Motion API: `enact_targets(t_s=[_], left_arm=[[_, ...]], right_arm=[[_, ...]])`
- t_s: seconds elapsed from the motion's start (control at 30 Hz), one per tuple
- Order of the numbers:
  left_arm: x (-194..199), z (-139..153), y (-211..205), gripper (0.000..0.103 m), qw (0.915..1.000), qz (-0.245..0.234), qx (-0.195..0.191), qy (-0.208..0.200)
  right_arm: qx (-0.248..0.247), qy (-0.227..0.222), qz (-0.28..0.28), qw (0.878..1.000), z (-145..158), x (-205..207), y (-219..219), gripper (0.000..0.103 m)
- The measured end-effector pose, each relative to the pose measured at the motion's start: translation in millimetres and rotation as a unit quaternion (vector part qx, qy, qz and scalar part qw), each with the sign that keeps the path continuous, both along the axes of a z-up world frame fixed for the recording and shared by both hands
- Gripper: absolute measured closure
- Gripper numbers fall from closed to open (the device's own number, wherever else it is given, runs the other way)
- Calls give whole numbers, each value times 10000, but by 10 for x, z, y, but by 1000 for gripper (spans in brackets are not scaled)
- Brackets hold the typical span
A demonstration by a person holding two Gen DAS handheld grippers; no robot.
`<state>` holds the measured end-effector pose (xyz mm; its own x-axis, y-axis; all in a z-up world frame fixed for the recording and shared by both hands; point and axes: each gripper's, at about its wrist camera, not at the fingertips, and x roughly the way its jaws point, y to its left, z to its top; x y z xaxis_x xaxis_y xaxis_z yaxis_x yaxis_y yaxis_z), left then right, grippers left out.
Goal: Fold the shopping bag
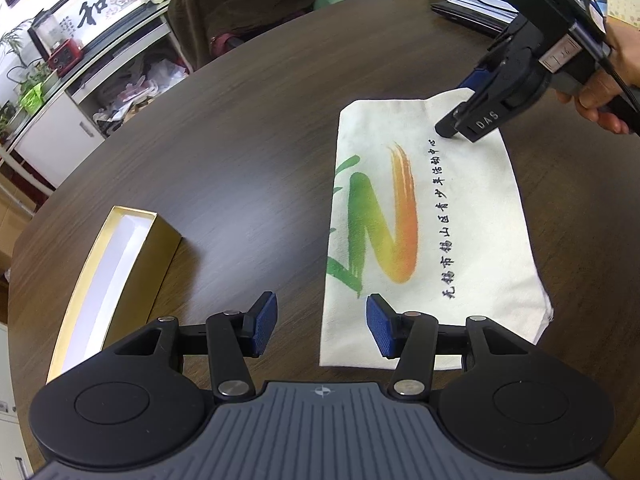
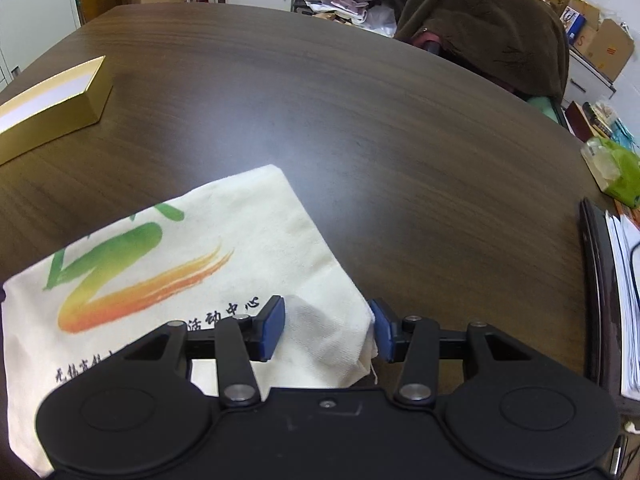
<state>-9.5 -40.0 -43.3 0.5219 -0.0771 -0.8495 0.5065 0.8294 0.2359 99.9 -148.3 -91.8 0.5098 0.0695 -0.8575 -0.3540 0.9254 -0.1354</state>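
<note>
A cream canvas shopping bag with a green and orange logo and black lettering lies flat and folded into a long rectangle on the dark wooden table. My left gripper is open, low over the bag's near left corner, its right fingertip above the cloth. My right gripper, held by a hand, points down at the far right corner. In the right wrist view the right gripper is open, with that corner of the bag lying between its blue pads.
An open gold box with a white inside lies left of the bag, also the gold box at far left. A chair draped in brown cloth stands behind the table. A green packet and stacked papers sit at the right edge.
</note>
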Motion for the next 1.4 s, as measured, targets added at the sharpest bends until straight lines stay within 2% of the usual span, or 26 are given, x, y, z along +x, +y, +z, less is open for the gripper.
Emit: enact_targets(t_s=[0.4,0.8,1.17,1.4], left_arm=[[130,36,-67,44,9997,-158,113,-139],[207,-421,-17,44,9989,-107,300,356],[309,-471,18,42,9989,7,281,367],[314,-483,13,39,9989,58,295,367]], right_arm=[[23,87,-186,9998,22,-170,-40,57],[198,121,-570,9981,68,-498,-28,56],[22,-359,-494,9981,229,-654,18,49],[-86,-519,-365,9979,301,-688,42,48]])
